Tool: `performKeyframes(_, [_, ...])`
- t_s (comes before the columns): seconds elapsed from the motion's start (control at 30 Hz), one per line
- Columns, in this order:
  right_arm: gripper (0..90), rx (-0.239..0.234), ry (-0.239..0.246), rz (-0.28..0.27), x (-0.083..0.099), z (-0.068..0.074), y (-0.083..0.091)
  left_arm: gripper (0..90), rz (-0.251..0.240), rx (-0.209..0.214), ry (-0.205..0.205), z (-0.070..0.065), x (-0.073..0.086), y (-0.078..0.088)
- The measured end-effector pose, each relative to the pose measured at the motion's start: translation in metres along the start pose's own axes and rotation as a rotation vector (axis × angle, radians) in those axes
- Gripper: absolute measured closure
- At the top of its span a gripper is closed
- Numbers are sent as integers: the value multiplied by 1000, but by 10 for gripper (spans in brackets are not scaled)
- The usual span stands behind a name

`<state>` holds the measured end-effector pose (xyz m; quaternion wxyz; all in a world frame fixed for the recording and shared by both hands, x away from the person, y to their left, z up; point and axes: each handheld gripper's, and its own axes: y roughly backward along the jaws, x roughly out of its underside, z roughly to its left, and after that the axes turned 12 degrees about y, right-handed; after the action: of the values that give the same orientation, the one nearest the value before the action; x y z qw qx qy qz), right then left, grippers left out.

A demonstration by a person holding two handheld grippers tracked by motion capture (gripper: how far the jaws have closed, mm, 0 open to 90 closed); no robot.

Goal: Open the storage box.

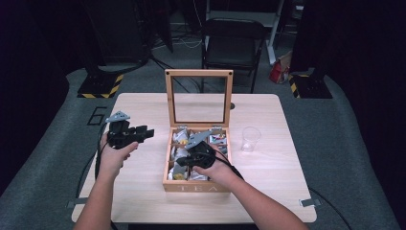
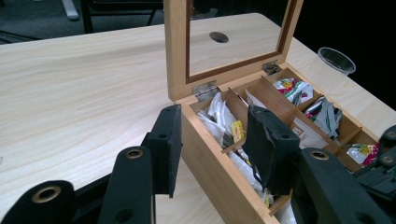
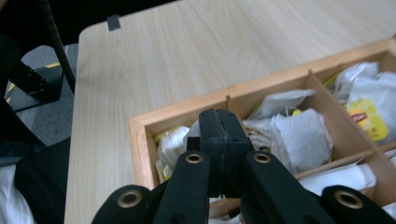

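Note:
A wooden tea box (image 1: pixel 196 187) stands open at the table's middle, its glass-paned lid (image 1: pixel 199 73) upright. Its compartments hold white tea bags (image 3: pixel 299 135) and coloured sachets (image 2: pixel 292 88). My right gripper (image 1: pixel 183 163) reaches down into the box's near-left compartment. In the right gripper view its jaws (image 3: pixel 223 116) are pressed together just above the bags; whether paper is pinched between them cannot be made out. My left gripper (image 1: pixel 143 134) hovers left of the box, open, with nothing in it. In its own view the left gripper (image 2: pixel 215 116) faces the box's left wall (image 2: pixel 210 158).
A clear plastic cup (image 1: pixel 250 138) stands on the table right of the box and appears again as the cup (image 2: pixel 336 59) past the box's far corner. Bare tabletop (image 1: pixel 143 108) lies to the left. A black chair (image 1: pixel 232 43) is behind the table.

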<state>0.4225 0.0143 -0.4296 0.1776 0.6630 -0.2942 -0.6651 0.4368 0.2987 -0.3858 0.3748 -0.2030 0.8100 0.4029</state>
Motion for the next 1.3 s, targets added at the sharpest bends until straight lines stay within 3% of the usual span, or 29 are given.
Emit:
performKeyframes(0.47, [900, 56, 43, -21, -21, -2, 30, 563, 1, 2, -3, 1, 0, 1])
performKeyframes(1.3, [900, 93, 24, -46, -33, -12, 64, 561, -3, -4, -7, 1, 0, 3])
